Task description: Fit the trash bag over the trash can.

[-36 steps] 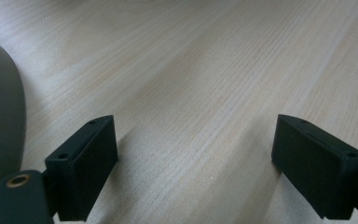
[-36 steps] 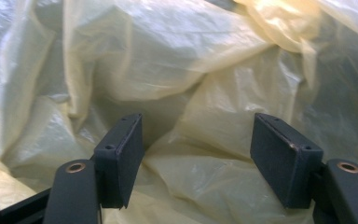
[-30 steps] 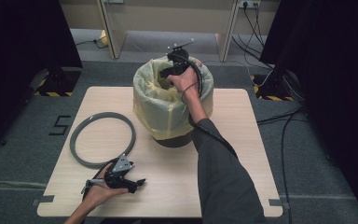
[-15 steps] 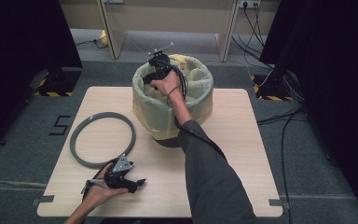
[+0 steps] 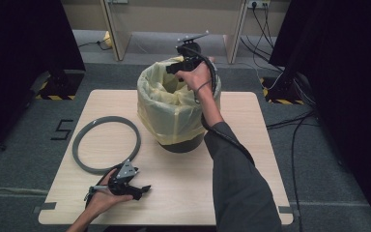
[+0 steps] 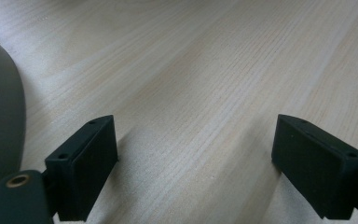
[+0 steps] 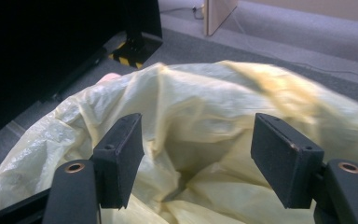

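Observation:
A dark bin point(image 5: 183, 145) lined with a yellow plastic bag point(image 5: 174, 111) stands at the middle back of the wooden table point(image 5: 251, 145). My right gripper point(image 5: 175, 67) hovers over the bin's far rim, open, with nothing between its fingers. In the right gripper view the gripper point(image 7: 198, 158) looks down into the crumpled yellow bag point(image 7: 205, 107). A grey ring point(image 5: 107, 119) lies flat on the left of the table. My left gripper point(image 5: 142, 189) rests on the table just in front of the ring, open and empty. The left gripper view has the left gripper point(image 6: 196, 163) over bare wood, the ring point(image 6: 0, 126) at its left.
Black curtains point(image 5: 24, 58) close off both sides. Cables point(image 5: 294, 121) trail over the grey floor at the right. Wooden legs point(image 5: 116, 29) stand behind the table. A floor mark point(image 5: 64, 129) lies off the left edge.
My right gripper swung left across the bin's mouth, then came back right and a little higher. The left gripper, the ring and the bin have not moved.

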The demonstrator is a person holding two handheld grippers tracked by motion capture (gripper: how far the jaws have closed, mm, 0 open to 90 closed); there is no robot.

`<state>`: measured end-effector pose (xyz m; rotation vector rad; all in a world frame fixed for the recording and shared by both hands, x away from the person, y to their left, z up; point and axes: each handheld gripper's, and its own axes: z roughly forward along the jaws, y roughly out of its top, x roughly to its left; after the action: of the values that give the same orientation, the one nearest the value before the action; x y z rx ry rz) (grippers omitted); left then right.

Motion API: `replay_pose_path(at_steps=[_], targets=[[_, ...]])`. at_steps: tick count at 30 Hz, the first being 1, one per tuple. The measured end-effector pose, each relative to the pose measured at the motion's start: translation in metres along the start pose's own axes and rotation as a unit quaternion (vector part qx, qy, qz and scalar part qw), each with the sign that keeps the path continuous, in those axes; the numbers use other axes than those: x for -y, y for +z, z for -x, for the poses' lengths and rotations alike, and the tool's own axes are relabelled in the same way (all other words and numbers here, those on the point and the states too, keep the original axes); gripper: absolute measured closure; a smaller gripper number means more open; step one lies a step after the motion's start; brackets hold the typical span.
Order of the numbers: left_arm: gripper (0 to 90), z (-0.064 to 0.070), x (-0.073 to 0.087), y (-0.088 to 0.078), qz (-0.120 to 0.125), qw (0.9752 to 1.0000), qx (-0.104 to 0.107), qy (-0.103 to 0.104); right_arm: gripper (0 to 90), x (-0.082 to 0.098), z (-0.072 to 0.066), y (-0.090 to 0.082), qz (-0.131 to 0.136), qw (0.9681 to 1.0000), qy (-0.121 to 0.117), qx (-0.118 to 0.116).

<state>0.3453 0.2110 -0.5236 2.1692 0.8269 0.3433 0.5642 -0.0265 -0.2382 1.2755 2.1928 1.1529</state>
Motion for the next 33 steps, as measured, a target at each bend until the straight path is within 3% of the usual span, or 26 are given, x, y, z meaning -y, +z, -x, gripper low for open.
replay_pose_path(at_steps=[4,10,17,19,23,33], targets=[[12.9,0.0,0.0,0.0,0.0,1.0,0.0,0.0,34.5,0.0,0.014,-0.018,0.011,0.9999,0.011,0.003],[12.8,0.0,0.0,0.0,0.0,1.0,0.0,0.0,34.6,0.009,0.033,-0.041,0.004,0.9997,-0.004,0.022],[12.7,0.0,-0.001,0.001,0.0,1.0,0.001,0.0,34.9,0.027,0.049,-0.048,-0.009,0.9997,-0.003,0.024],[12.7,0.0,-0.001,0.001,0.0,1.0,0.001,0.0,34.9,0.033,0.051,-0.048,-0.017,0.9994,-0.01,0.028],[12.7,0.0,-0.001,0.001,0.0,1.0,0.0,0.0,34.5,0.043,0.055,-0.047,-0.035,0.997,-0.026,0.064],[12.7,0.0,-0.001,0.001,0.0,1.0,0.001,0.001,32.9,0.046,0.056,-0.054,-0.019,0.9961,-0.033,0.08]])
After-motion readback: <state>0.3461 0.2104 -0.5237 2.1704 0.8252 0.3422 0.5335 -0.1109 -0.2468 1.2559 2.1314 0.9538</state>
